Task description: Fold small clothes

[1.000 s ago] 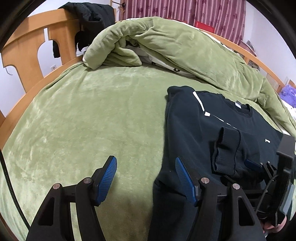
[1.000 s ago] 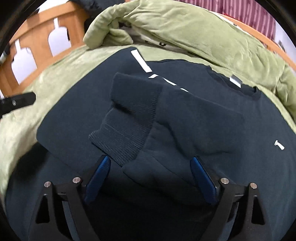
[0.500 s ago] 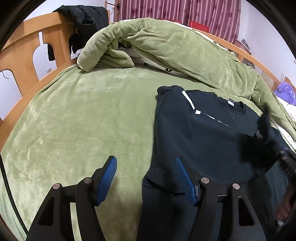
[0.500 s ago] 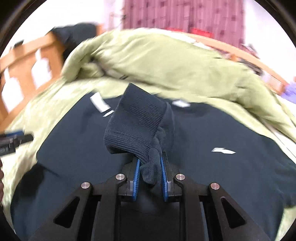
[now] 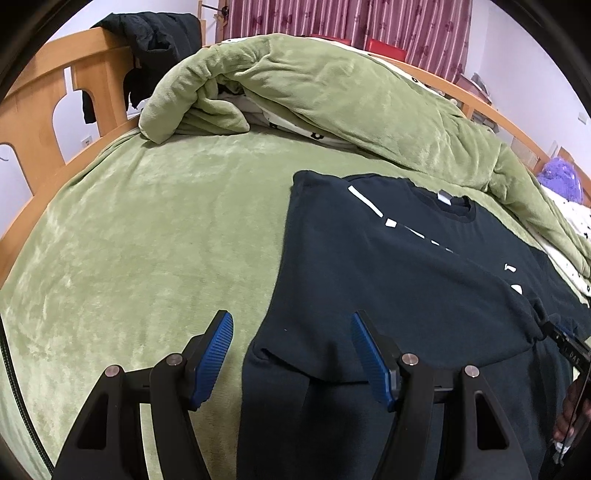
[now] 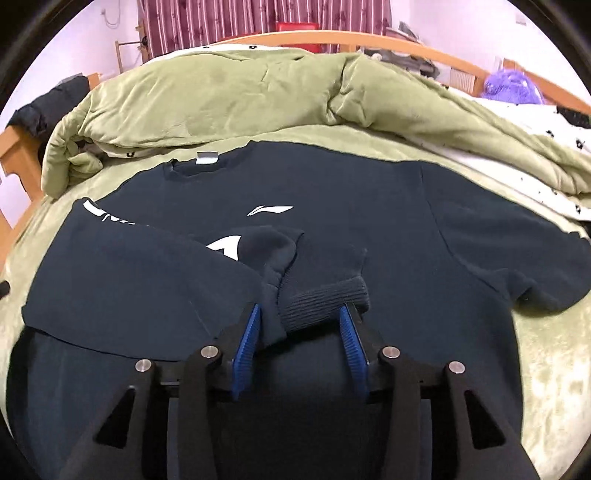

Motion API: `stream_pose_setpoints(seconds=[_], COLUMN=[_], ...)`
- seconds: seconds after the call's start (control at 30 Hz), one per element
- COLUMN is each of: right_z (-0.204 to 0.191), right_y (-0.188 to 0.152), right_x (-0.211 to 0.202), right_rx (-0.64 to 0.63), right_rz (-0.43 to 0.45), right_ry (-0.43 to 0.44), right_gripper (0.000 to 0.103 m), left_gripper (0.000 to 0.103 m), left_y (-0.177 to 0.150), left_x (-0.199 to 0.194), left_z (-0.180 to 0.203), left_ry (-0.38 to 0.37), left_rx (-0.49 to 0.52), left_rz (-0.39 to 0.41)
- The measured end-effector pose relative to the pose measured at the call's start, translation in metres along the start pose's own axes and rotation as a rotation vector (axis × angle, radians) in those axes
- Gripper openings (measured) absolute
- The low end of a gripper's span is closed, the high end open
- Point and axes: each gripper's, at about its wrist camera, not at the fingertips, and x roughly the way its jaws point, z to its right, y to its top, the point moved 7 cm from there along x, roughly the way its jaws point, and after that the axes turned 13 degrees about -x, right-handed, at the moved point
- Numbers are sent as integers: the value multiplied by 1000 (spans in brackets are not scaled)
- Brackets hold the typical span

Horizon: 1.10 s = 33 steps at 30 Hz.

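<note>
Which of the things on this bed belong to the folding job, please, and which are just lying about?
Job: dark sweatshirt, its ribbed cuff between the right gripper jaws, left gripper.
Lying about: green quilt, black jacket on the headboard, purple fluffy thing.

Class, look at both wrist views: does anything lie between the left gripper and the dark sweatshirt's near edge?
Nothing visible does. The left gripper hangs open directly over the sweatshirt edge; only the green blanket lies beside it.

The right gripper (image 6: pixel 301 334) has just been opening; the dark sweatshirt's (image 6: pixel 332 192) ribbed cuff (image 6: pixel 325 299) sits between its jaws, green bed (image 6: pixel 546 369) at three o'clock.
</note>
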Motion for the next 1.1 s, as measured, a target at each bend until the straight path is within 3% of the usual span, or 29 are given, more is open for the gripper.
stream_pose_setpoints(seconds=[0.1, 0.2, 0.27, 0.33, 0.4, 0.5, 0.57, 0.63, 0.7, 0.77, 0.97, 1.1], right_z=[-3, -6, -3, 1, 4, 4, 6, 12, 23, 30, 32, 31], right_y=[0, 2, 4, 9, 16, 26, 22, 12, 0, 1, 13, 12], right_x=[2, 14, 17, 15, 5, -15, -12, 2, 8, 0, -39, -22], right_rx=[-6, -14, -1, 8, 24, 0, -17, -15, 26, 65, 58, 50], right_rz=[6, -7, 10, 49, 100, 190, 146, 56, 6, 23, 147, 117], right_ry=[9, -1, -4, 9, 63, 49, 13, -24, -40, -30, -107, -85], right_gripper=[56, 56, 44, 22, 16, 16, 20, 41, 52, 52, 52, 50], left_gripper=[64, 64, 64, 64, 64, 64, 64, 64, 64, 64, 64, 64], left_y=[-5, -9, -11, -13, -14, -14, -14, -14, -15, -15, -15, -15], left_x=[4, 9, 11, 12, 13, 13, 12, 12, 12, 11, 11, 12], left_z=[5, 10, 13, 14, 15, 14, 14, 14, 13, 13, 13, 13], left_ry=[10, 15, 15, 17, 17, 16, 16, 15, 12, 10, 10, 16], left_rx=[26, 50, 62, 71, 73, 76, 78, 76, 74, 73, 71, 80], left_rz=[-5, -17, -19, -20, -25, -26, -26, -27, -31, -30, -33, -32])
